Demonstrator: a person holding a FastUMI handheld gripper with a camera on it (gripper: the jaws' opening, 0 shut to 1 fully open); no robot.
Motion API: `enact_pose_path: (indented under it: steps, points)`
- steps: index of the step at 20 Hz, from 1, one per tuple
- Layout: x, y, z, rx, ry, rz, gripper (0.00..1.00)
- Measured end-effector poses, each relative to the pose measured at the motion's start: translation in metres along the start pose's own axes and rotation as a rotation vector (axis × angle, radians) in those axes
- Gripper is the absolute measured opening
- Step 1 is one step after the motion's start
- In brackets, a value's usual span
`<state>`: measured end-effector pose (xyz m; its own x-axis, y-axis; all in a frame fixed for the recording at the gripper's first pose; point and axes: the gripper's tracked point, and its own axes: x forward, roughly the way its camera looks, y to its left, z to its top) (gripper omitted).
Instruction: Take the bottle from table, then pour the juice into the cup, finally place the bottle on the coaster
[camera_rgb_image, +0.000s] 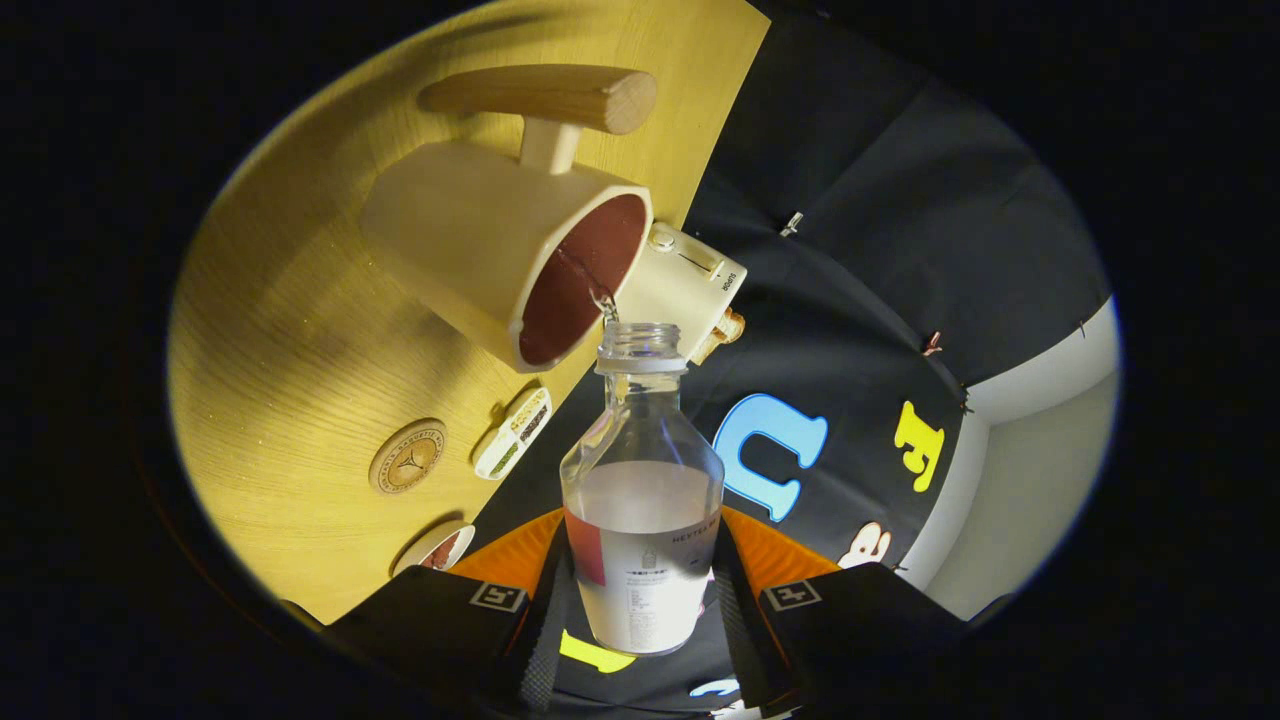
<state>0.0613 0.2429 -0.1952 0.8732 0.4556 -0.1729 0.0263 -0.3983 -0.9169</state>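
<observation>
My gripper (640, 575) is shut on a clear uncapped bottle (642, 500), one finger pressing on each side of its labelled lower part. The bottle is partly full of pale, cloudy juice and is tipped over with the whole view. Its open mouth (640, 340) sits at the rim of a cream cup (470, 240) that has a dark red inside and a wooden handle (545, 95). A thin stream (590, 280) runs from the mouth into the cup. The round wooden coaster (407, 457) lies on the table beside the cup, off to one side of the bottle.
The wooden table (290, 330) ends in an edge right behind the cup. A white device (690, 280) sits at that edge just past the bottle's mouth. A small white packet (513, 433) and a round dish (438, 548) lie near the coaster.
</observation>
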Motion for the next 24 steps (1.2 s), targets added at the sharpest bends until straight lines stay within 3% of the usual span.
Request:
enact_pose_path:
  steps: [16, 24]
  points:
    - [0.011, -0.031, 0.009, -0.241, -0.163, -0.161, 0.71]
    - [0.007, -0.029, 0.007, -0.297, -0.181, -0.181, 0.7]
